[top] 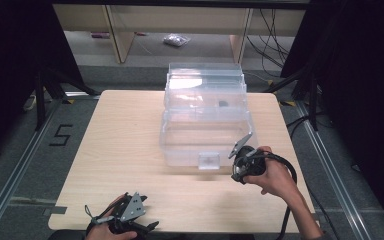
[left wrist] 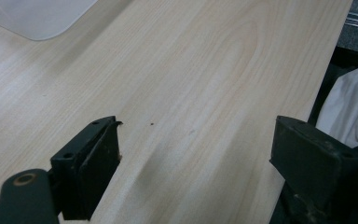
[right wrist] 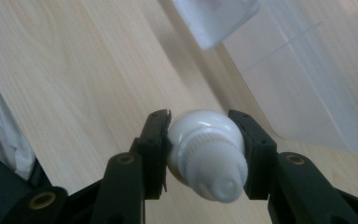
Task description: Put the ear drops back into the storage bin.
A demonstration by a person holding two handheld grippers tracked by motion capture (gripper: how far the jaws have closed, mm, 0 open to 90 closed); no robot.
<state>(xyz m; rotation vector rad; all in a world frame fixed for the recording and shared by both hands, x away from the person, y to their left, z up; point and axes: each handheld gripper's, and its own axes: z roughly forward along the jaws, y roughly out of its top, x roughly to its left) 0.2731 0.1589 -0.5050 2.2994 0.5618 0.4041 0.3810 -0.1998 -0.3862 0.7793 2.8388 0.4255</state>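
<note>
Jaws tight around ribbed white bottle.

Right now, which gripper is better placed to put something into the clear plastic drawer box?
The right gripper: it is shut on a small white ribbed cap-like object beside the clear plastic drawer box. The left gripper is open at the table's near edge.
</note>
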